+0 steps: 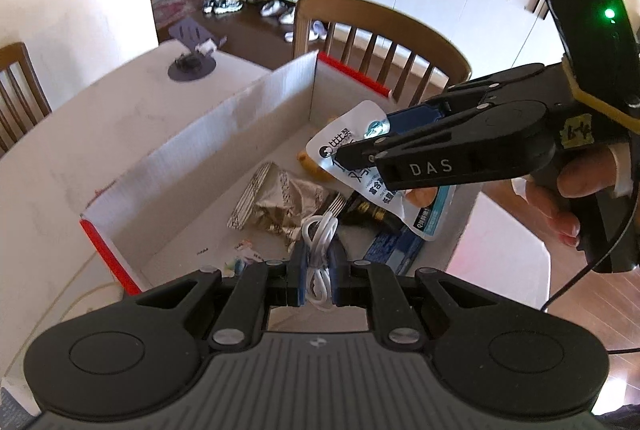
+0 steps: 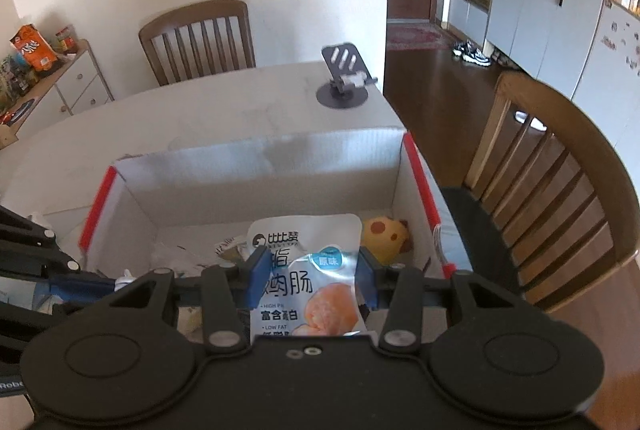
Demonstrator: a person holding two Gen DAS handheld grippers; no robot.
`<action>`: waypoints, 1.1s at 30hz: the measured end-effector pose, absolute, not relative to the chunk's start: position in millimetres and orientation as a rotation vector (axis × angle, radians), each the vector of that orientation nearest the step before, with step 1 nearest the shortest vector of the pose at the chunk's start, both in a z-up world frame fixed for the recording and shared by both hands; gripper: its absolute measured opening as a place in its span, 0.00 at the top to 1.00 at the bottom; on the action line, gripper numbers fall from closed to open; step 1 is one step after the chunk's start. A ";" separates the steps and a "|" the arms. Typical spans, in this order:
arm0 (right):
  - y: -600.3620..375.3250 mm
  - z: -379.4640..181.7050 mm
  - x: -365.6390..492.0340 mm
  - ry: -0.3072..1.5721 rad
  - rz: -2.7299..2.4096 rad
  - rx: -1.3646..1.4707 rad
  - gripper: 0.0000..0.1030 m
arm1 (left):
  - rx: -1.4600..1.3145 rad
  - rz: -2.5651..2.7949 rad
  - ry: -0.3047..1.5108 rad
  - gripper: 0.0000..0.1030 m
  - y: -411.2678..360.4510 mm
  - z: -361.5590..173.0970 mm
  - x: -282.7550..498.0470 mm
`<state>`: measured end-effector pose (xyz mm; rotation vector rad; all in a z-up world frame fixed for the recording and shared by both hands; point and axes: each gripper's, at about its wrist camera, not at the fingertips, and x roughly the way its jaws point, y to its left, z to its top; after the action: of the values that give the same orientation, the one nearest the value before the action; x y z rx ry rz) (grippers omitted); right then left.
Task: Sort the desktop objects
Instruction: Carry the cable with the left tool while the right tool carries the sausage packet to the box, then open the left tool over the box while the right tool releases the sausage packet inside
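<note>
Left wrist view, left gripper (image 1: 319, 270) jaws clamp white cable (image 1: 318, 250), right gripper (image 2: 308, 278) pinches snack pouch (image 2: 310, 270) (above open box (image 2: 256, 158))

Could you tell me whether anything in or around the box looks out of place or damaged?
Nothing looks spilled or broken. The box holds a loose jumble: crumpled wrapper, plush toy, other packets. Both grippers carry items above it: the left a white cable, the right a snack pouch.

We see a white cardboard box (image 2: 256, 166) with red corners; inside it, a yellow orange-spotted plush toy (image 2: 384, 238).
</note>
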<state>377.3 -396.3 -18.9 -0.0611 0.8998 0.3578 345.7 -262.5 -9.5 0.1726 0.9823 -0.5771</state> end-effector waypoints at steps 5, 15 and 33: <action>-395.4 -33.5 380.2 0.924 0.361 -0.058 0.57 | 0.183 -0.579 1.023 0.90 -264.6 -20.1 351.1; -386.9 -52.3 379.5 0.961 0.368 -0.088 0.57 | 0.222 -0.591 1.093 0.90 -270.6 -40.0 350.1; -385.7 -63.7 376.5 0.989 0.374 -0.137 0.58 | 0.211 -0.563 1.169 0.90 -267.0 -70.5 358.2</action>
<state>376.5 -385.7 -63.7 -0.1371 0.9894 0.3742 358.2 -267.1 -70.5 0.2107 1.1686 -0.5632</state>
